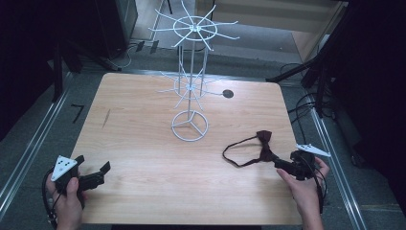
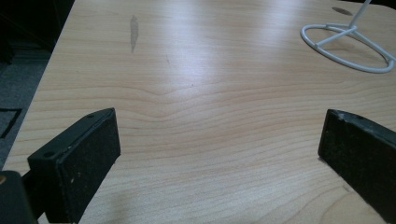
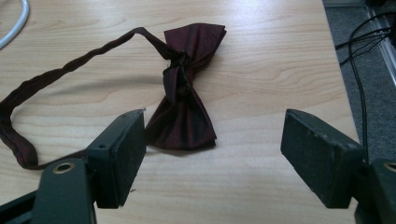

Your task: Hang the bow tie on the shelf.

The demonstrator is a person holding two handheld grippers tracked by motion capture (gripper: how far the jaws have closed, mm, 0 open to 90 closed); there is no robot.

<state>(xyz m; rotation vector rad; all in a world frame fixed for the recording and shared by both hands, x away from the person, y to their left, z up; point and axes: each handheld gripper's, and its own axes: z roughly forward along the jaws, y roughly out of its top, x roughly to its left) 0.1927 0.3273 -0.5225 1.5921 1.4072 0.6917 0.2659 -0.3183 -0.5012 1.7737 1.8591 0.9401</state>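
A dark maroon bow tie (image 1: 264, 143) lies flat on the wooden table (image 1: 143, 143) at the right, its thin strap (image 1: 234, 154) looping off to the left. My right gripper (image 1: 282, 164) sits just behind it near the table's right front corner. In the right gripper view the bow tie (image 3: 187, 98) lies just ahead of my right gripper (image 3: 217, 133), which is open, and its near wing reaches the left jaw's tip without being pinched. My left gripper (image 1: 92, 164) rests at the front left, held in a hand. It is open over bare wood in the left gripper view (image 2: 219, 126).
A tall white wire display rack (image 1: 191, 62) with radiating hooks stands at mid-table on a ring base (image 1: 189, 126), also seen as the ring base (image 2: 348, 46). A small dark round hole (image 1: 228, 94) is behind it. Cables (image 3: 359, 51) trail over the floor beyond the right edge.
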